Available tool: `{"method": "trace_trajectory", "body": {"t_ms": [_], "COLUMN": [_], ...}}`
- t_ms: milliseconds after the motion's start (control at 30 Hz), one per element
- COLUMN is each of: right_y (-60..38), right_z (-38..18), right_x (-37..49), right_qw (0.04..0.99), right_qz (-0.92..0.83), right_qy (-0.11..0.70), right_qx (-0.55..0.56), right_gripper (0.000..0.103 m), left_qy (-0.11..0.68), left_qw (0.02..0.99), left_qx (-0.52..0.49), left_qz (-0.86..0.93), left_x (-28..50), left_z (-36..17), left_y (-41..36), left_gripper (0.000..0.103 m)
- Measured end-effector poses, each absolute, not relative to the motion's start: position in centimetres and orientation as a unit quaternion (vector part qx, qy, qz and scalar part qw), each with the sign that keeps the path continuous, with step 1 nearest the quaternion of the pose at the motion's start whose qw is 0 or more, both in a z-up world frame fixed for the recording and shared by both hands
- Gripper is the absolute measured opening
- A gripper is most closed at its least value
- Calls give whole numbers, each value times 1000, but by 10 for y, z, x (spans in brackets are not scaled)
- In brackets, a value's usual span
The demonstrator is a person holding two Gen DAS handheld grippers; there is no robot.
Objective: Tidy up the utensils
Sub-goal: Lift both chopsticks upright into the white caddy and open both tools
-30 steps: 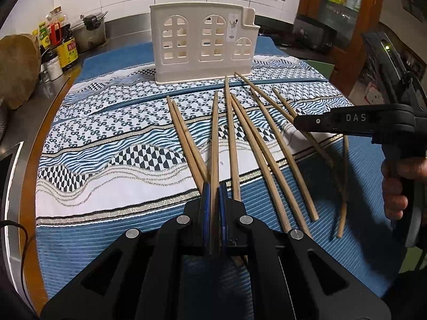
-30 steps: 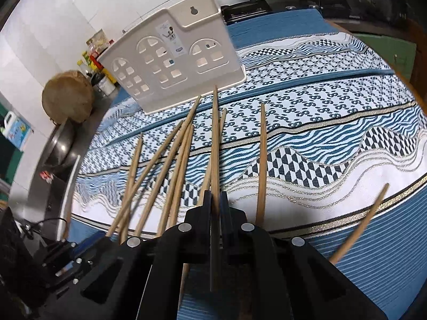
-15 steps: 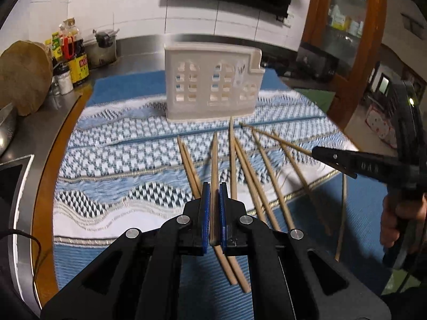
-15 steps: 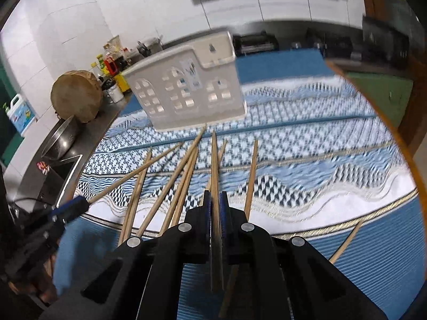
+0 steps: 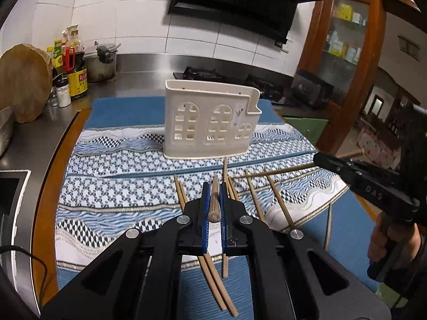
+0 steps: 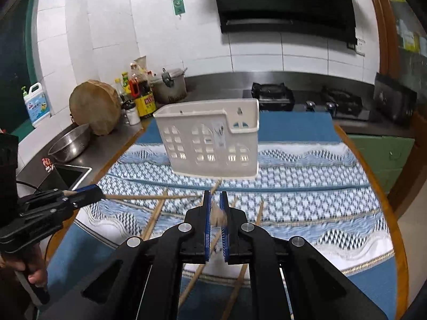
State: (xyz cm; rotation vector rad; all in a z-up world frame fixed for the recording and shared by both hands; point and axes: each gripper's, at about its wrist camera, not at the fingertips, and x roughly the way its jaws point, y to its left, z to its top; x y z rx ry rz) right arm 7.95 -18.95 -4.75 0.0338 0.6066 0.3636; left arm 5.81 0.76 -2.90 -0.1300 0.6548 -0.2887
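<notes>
A round tabletop (image 5: 50, 186) covered by a blue and white patterned woven cloth (image 5: 120, 165) fills both wrist views, with a steel kitchen counter behind it. Beyond both tools, at the far side of the cloth, a cream plastic utensil holder with arched window cut-outs (image 5: 210, 122) stands upright, its top open.

Between the holder and the tools, pale bamboo chopsticks (image 5: 277, 200) lie scattered flat on the cloth, some crossing, some running beneath the tools.

The left tool (image 5: 213, 205) is clamped narrow on one bamboo chopstick (image 5: 214, 200), held above the cloth and pointing ahead toward the holder. The right tool (image 6: 215, 213) is likewise pinched on another bamboo chopstick (image 6: 216, 213), blurred here; in the left view that stick juts sideways from its tip.

The chopsticks look light, stiff and smooth, so likely to pivot or slide in a pinch. A hold near the thick end, as here, seems best for dropping the thin end into the holder.
</notes>
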Motion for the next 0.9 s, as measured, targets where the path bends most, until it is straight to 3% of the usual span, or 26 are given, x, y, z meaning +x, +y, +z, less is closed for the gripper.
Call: {"method": "trace_trajectory", "body": {"t_ms": [467, 767, 900], "right_y": [-197, -201, -198], "right_z": [41, 105, 108], "right_x": [140, 168, 186], "right_qw": [936, 951, 955], "right_qz": [228, 224, 211], "right_qy": [268, 213, 208], "right_qx": [20, -9, -18], "right_gripper": [7, 7, 7], "left_qy": [276, 183, 143], "left_qw": [945, 965, 974], "left_qx": [-49, -53, -50], "left_qz": [-168, -181, -170], "left_x": [102, 120, 136], "left_z": [33, 121, 148], "left_y": [13, 26, 25], "left_gripper": [5, 5, 5]}}
